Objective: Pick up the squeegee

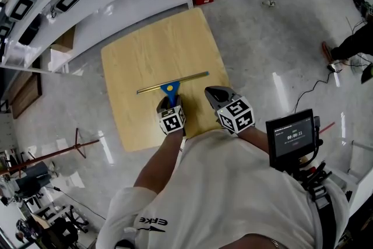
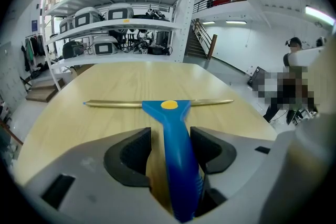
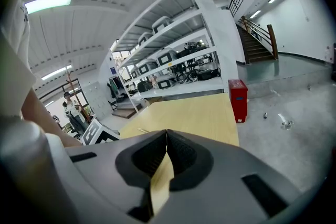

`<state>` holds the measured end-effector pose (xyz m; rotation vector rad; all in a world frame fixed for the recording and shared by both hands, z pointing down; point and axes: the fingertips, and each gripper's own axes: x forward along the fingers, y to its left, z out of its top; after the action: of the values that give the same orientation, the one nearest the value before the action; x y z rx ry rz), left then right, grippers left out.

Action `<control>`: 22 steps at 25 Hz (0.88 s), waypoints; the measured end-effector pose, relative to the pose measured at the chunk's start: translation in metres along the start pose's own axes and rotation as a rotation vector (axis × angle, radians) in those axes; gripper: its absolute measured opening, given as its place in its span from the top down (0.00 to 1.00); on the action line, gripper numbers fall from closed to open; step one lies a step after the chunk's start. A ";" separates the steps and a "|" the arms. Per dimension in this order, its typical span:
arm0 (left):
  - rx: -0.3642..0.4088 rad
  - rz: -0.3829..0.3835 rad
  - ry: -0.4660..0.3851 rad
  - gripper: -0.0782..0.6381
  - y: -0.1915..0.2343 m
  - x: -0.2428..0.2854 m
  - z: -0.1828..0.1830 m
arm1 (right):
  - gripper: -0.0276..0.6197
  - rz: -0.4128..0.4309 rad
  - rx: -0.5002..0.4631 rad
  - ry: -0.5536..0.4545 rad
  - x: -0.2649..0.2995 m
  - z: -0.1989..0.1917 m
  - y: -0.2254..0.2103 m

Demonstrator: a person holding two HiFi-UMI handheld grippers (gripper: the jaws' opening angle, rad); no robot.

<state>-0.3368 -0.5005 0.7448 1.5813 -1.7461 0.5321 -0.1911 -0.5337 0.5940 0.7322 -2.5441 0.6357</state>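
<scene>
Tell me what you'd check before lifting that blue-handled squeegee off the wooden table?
1. Handle between the jaws: ok. The squeegee's blue handle lies in the gap of the left hand-held gripper.
2. Jaws clamped on the handle: not ok. They stand apart, and bare wood shows beside the handle on one side.
3. Blade free to lift: ok. It lies flat on the table with nothing on it.
4. Other gripper clear: ok. The right hand-held gripper has its jaws together, holds nothing, and sits to the side of the squeegee.
5. Squeegee will hang level once lifted: cannot tell.
</scene>
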 end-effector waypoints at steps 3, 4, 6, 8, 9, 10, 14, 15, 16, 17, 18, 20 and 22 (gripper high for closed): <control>0.012 0.003 0.009 0.57 -0.001 -0.001 -0.003 | 0.95 0.007 -0.001 -0.001 0.000 -0.001 0.002; 0.017 0.003 0.010 0.58 -0.002 -0.002 -0.003 | 0.95 0.010 -0.001 -0.002 0.000 -0.001 0.002; 0.023 0.002 0.010 0.63 -0.003 -0.003 -0.003 | 0.95 0.014 -0.003 -0.006 0.001 0.000 0.003; 0.023 0.004 0.010 0.67 -0.003 -0.003 -0.004 | 0.95 0.017 -0.004 -0.009 0.002 0.001 0.004; 0.019 0.006 0.009 0.68 -0.002 -0.003 -0.004 | 0.95 0.018 -0.005 -0.011 0.002 0.001 0.004; 0.014 0.007 0.009 0.69 -0.001 -0.003 -0.004 | 0.95 0.019 -0.005 -0.012 0.003 0.002 0.004; -0.005 0.012 0.002 0.70 0.005 -0.002 -0.004 | 0.95 0.027 -0.010 -0.014 0.003 0.000 0.005; -0.006 0.013 -0.001 0.70 0.007 -0.002 -0.003 | 0.95 0.029 -0.012 -0.014 0.003 0.000 0.005; -0.007 0.013 -0.005 0.70 0.009 -0.002 -0.002 | 0.95 0.031 -0.015 -0.013 0.003 -0.001 0.005; -0.009 0.012 -0.010 0.70 0.011 -0.002 -0.001 | 0.95 0.033 -0.018 -0.012 0.004 -0.001 0.006; -0.012 0.011 -0.015 0.70 0.012 -0.003 0.001 | 0.95 0.035 -0.020 -0.010 0.004 -0.001 0.006; -0.019 0.009 -0.025 0.70 0.015 -0.005 0.002 | 0.95 0.038 -0.023 -0.006 0.005 -0.002 0.007; -0.021 0.012 -0.038 0.70 0.018 -0.008 0.002 | 0.95 0.045 -0.027 -0.003 0.006 -0.003 0.009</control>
<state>-0.3545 -0.4937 0.7400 1.5763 -1.7847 0.4910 -0.1996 -0.5279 0.5964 0.6693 -2.5733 0.6138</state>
